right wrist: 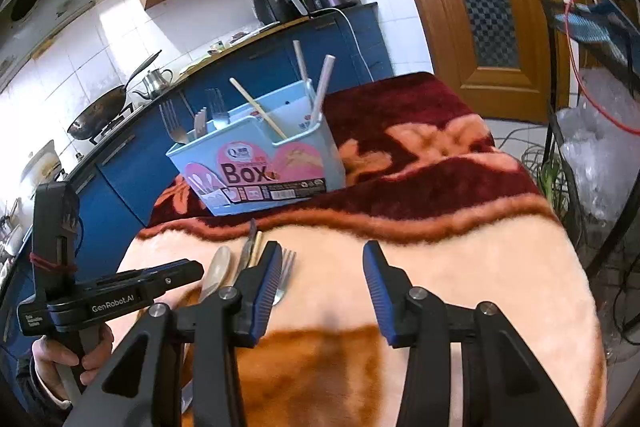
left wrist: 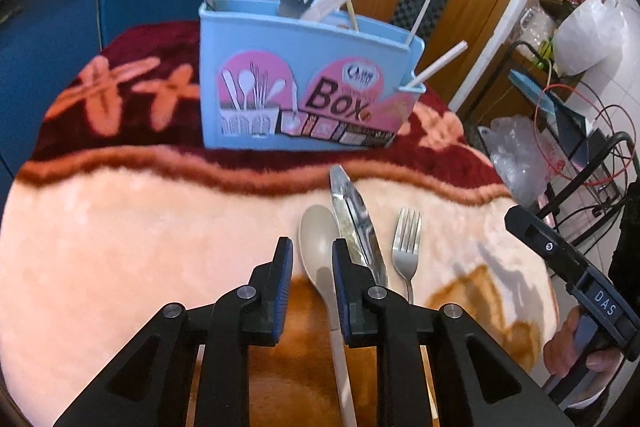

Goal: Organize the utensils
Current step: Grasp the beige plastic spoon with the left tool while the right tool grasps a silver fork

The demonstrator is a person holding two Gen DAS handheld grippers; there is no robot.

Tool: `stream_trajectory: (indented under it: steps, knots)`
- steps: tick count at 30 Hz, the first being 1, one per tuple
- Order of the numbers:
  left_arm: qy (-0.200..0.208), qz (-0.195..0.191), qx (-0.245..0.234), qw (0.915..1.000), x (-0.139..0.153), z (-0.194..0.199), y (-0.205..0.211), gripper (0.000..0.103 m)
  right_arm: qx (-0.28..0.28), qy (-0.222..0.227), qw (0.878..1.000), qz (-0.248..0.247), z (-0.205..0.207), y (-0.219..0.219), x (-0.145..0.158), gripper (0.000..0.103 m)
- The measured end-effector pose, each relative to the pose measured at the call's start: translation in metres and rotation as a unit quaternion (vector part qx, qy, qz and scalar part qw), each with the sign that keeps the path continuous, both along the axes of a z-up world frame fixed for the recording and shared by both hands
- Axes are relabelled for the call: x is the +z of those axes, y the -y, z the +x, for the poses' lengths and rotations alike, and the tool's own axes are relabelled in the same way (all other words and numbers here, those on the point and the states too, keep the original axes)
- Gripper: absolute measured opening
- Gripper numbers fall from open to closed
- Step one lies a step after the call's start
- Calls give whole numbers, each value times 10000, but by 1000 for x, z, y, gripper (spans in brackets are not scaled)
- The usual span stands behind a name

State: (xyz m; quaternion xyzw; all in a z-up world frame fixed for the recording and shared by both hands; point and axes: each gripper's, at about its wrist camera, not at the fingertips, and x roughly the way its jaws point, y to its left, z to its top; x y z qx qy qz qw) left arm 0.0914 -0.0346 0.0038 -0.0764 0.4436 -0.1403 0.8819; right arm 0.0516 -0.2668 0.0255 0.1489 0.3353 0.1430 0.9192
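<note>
Our left gripper (left wrist: 312,259) hangs narrowly parted over the spoon (left wrist: 320,247) on the blanket (left wrist: 140,227), beside knife (left wrist: 356,211) and fork (left wrist: 407,243). Right gripper (right wrist: 324,267) gapes empty; we should straddle the handle squarely before lifting toward the box (left wrist: 296,83).

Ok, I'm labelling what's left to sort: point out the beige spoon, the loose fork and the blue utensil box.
beige spoon (left wrist: 318,227): left wrist view, on its bowl.
loose fork (left wrist: 406,251): left wrist view, at the base of its tines.
blue utensil box (right wrist: 256,163): right wrist view, on its labelled front wall.
</note>
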Motion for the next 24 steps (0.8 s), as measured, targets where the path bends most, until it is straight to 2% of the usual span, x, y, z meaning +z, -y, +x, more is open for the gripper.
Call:
stream_trajectory:
  steps: [4,8,18,19,20,21,24]
  knots:
    - [-167,-28,-21,9999,-8,6,3,25,-29,-97,9999,95,2,6,-9,46]
    - [-274,114,18,9996,-16,12,6,25,-8,-149,9998,157,3,9,-13,46]
    - [-545,-168,-240,9981,-19,32,2,25,90,-204,9996,183,5,6,-17,46]
    - [-575,-205,-265,9978,-19,35,1,22,114,-211,9996,177,6,4,-17,46]
    - [-592,-221,-277,9976,-19,36,1,14,135,-219,9995,171,6,3,-17,46]
    - [-629,-236,-304,9973,-20,38,1,10,154,-224,9995,165,6,1,-17,46]
    - [-643,-400,-331,9966,-21,40,-2,5,221,-249,9993,144,8,-4,-17,46]
